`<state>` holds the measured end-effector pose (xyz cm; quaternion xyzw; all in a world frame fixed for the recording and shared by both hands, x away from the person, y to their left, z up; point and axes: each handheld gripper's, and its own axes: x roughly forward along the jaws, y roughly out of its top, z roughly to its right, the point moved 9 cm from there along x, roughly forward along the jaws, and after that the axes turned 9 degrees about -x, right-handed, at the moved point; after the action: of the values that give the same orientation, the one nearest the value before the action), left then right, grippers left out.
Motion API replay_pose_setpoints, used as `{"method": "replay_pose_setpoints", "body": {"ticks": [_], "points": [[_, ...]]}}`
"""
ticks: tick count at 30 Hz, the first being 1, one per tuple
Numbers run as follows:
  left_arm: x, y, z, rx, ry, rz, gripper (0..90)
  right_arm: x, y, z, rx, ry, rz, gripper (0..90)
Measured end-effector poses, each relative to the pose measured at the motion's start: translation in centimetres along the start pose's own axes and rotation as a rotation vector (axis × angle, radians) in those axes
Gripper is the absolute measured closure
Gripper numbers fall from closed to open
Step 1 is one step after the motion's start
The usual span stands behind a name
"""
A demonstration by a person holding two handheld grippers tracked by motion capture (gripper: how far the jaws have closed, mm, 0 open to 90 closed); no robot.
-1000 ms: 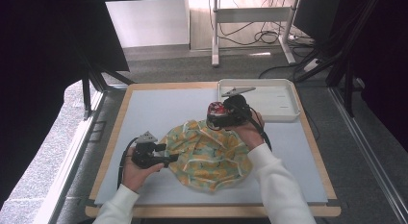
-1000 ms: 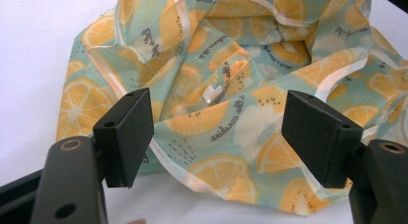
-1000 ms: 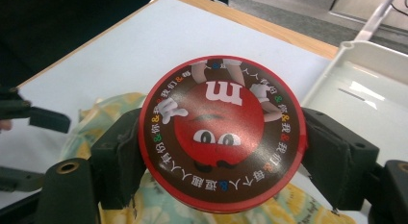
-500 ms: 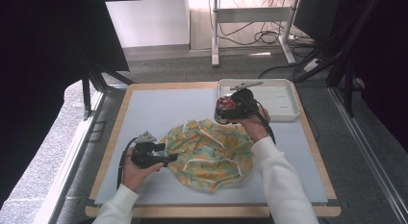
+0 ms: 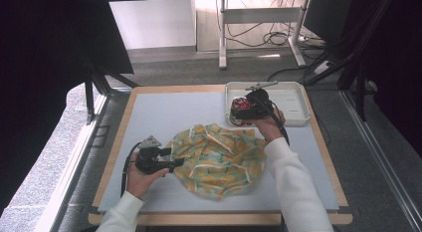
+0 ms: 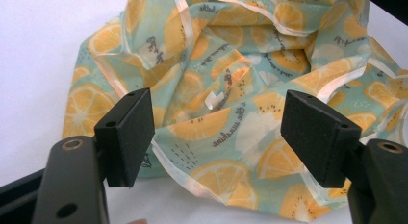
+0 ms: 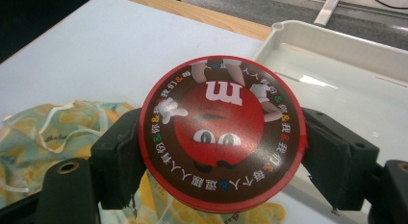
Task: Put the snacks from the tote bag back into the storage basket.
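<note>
A crumpled bag of thin film printed with orange slices [image 5: 219, 157] lies on the pale blue mat [image 5: 164, 112]. My left gripper [image 5: 171, 165] rests at the bag's left edge; in the left gripper view its jaws stand open on either side of the bag [image 6: 240, 99] without touching it. My right gripper [image 5: 240, 111] is lifted over the near left corner of the white tray [image 5: 293, 100], shut on a round red candy tin [image 5: 241, 103]. The tin [image 7: 222, 132] faces the camera in the right gripper view, clamped by its rim between both jaws, with the tray [image 7: 346, 75] behind it.
The mat sits in a wooden-framed table top [image 5: 124, 122]. A thin metal tool [image 5: 261, 85] lies on the tray's far rim. Bare mat stretches at the far left and near right. Dark stands and cables crowd the floor beyond the table.
My right gripper has carried the tin up and to the right, from above the bag's far edge to over the tray's corner. The left gripper has stayed put.
</note>
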<state>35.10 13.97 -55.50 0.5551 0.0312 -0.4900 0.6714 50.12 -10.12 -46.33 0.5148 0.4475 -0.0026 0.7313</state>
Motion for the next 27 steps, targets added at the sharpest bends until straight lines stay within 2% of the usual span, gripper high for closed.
{"method": "replay_pose_setpoints", "body": {"ticks": [8,19,27], "points": [[-0.1,0.0,0.0,0.006,0.001,0.007,28.4,0.7,0.3,0.9,-0.003,-0.021,-0.006,22.5],[0.2,-0.1,0.1,0.009,-0.002,0.0,28.3,2.3,0.5,2.4,0.02,-0.045,-0.013,22.5],[0.2,-0.1,0.0,0.005,-0.002,-0.004,28.3,3.7,0.9,3.2,0.004,-0.068,-0.034,22.5]]}}
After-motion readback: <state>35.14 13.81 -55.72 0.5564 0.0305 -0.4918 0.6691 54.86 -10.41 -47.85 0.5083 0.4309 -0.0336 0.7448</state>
